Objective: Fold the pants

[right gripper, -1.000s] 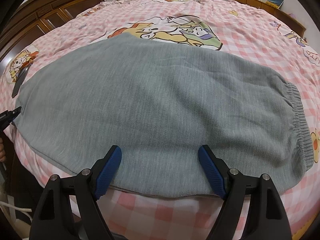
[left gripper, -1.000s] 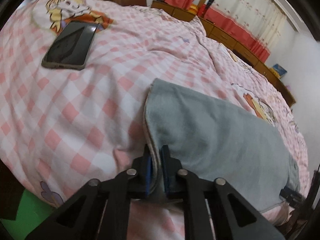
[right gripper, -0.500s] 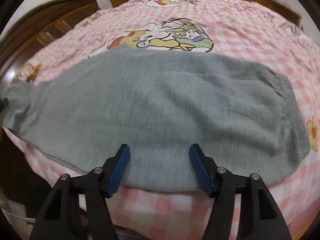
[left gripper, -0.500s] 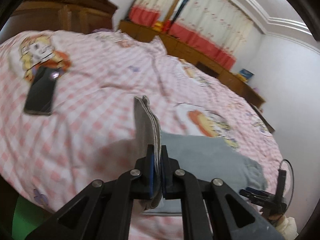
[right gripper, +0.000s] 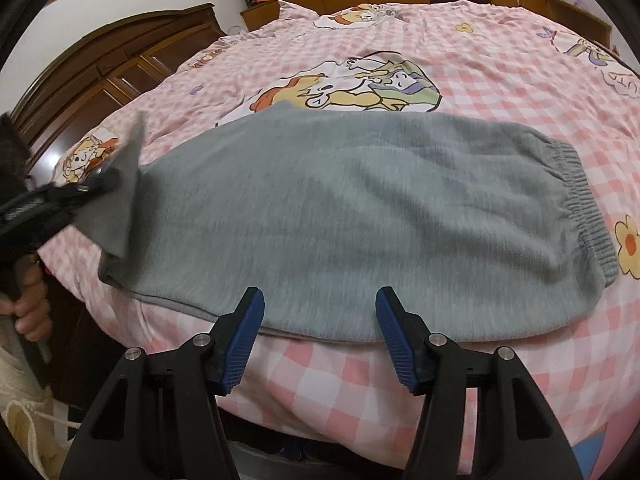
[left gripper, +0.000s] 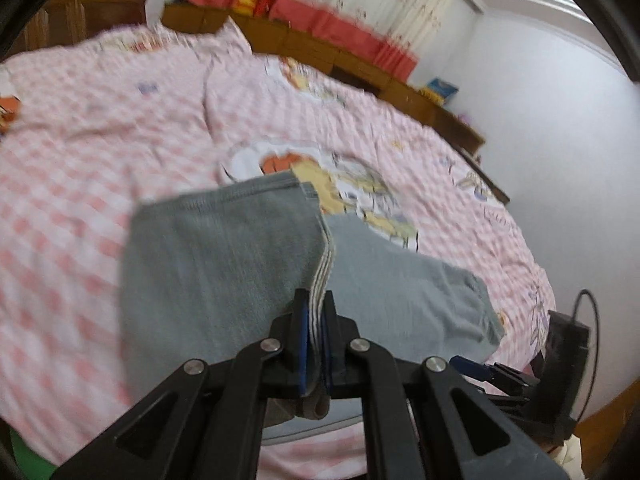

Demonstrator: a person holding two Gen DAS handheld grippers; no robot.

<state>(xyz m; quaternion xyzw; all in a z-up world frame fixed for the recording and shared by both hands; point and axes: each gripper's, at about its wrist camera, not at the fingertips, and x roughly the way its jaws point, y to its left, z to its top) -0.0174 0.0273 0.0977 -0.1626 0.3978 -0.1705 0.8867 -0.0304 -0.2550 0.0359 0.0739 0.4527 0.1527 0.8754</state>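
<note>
On the pink checked bed (right gripper: 500, 72), grey pants (right gripper: 340, 208) lie flat; the left gripper (left gripper: 316, 320) clamps their lifted leg end, while the right gripper (right gripper: 320, 328) hovers with fingers apart.

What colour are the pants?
Grey; the pants show best in the right wrist view, spread on the bed.
</note>
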